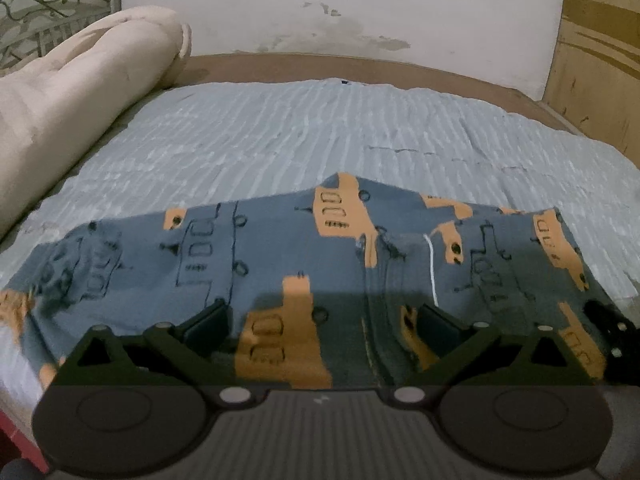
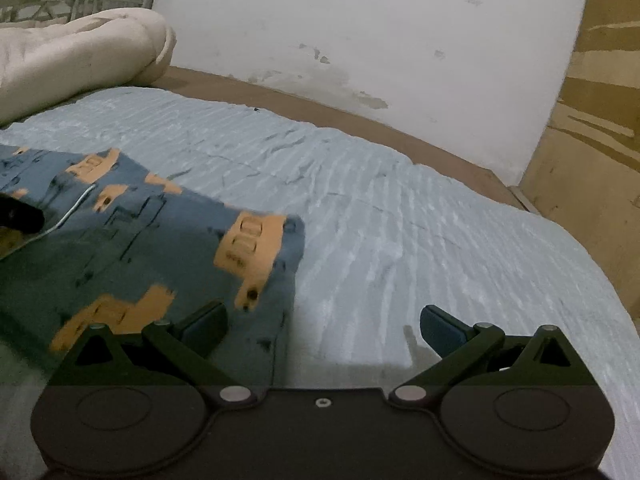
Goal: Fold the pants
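The pants (image 1: 280, 264) are blue-grey with orange truck prints and lie spread on a pale blue ribbed bedspread (image 1: 280, 140). A white drawstring (image 1: 431, 268) shows on them. My left gripper (image 1: 322, 320) is open, hovering low over the near part of the pants. In the right wrist view the pants (image 2: 132, 240) lie at the left, their right edge near the middle. My right gripper (image 2: 322, 324) is open, its left finger (image 2: 204, 326) over the pants' edge, its right finger (image 2: 442, 330) over the bare bedspread (image 2: 440, 240). The left gripper's tip (image 2: 18, 216) shows at the left edge.
A rolled cream quilt (image 1: 80, 92) lies along the bed's left side by a metal headboard (image 1: 40, 12). A brown bed frame (image 1: 360, 66) borders the far side against a stained white wall (image 1: 340, 4). A wooden wardrobe (image 1: 600, 60) stands at the right.
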